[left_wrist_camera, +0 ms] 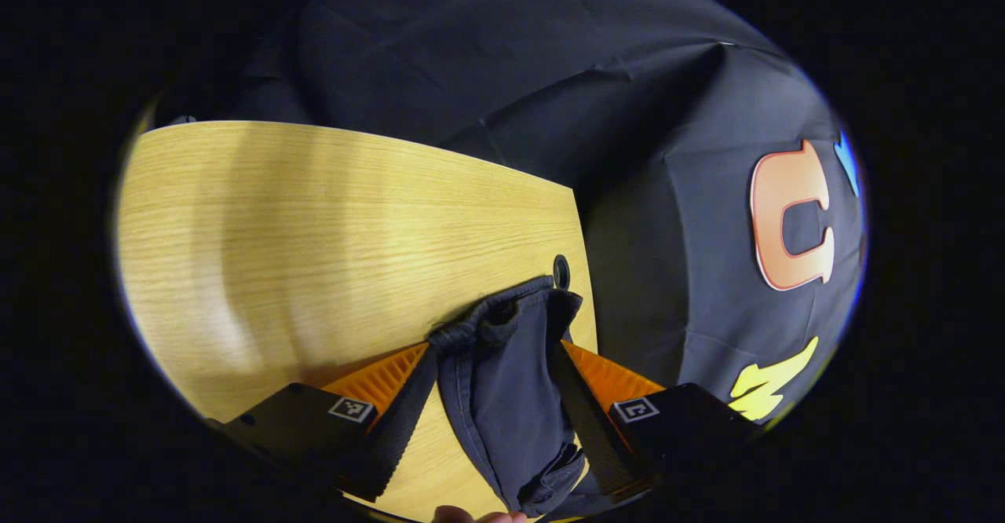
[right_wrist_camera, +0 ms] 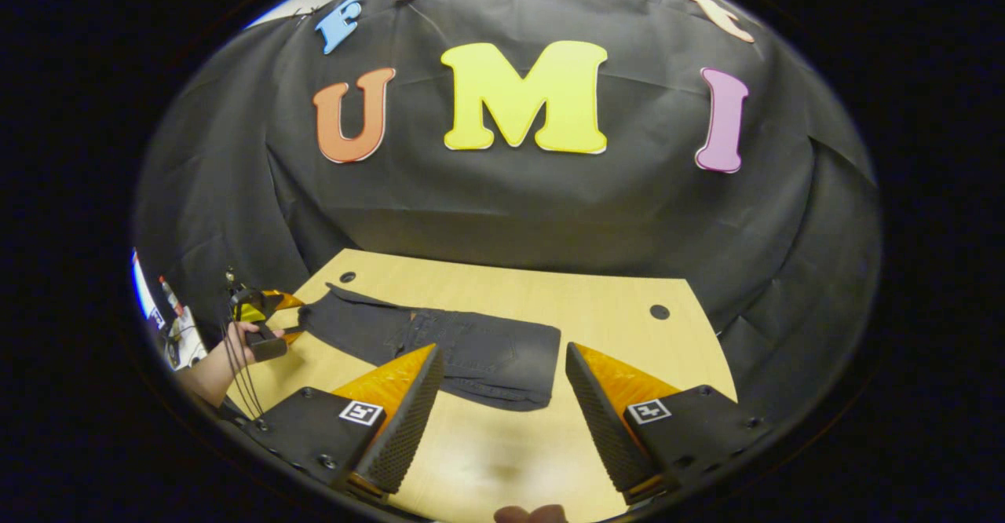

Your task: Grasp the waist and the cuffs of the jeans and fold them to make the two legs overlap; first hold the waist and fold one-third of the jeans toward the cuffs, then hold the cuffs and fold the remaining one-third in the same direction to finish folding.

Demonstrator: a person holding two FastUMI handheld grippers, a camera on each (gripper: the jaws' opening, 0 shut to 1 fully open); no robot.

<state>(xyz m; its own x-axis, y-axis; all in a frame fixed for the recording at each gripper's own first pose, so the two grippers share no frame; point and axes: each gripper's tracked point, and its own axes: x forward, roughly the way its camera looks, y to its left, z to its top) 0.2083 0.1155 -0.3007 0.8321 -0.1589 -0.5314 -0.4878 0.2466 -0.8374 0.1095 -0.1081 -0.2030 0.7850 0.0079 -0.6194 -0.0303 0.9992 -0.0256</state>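
Bunched jeans (left_wrist_camera: 502,382) sit pinched in the left tool (left_wrist_camera: 496,354); right tool (right_wrist_camera: 502,397) hovers spread above the table (right_wrist_camera: 487,460).

Jeans (right_wrist_camera: 440,346): dark charcoal-navy denim, uniform, faded lighter along seams and hem; stitching tone-on-tone. Cuff end (left_wrist_camera: 502,350) same dark blue-grey, frayed edge darker. Counter (right_wrist_camera: 502,444): pale yellow-tan wood laminate, fine straight grain running lengthwise; two small round black holes near far edge. Booth wall (right_wrist_camera: 502,201): matte black cloth, creased.
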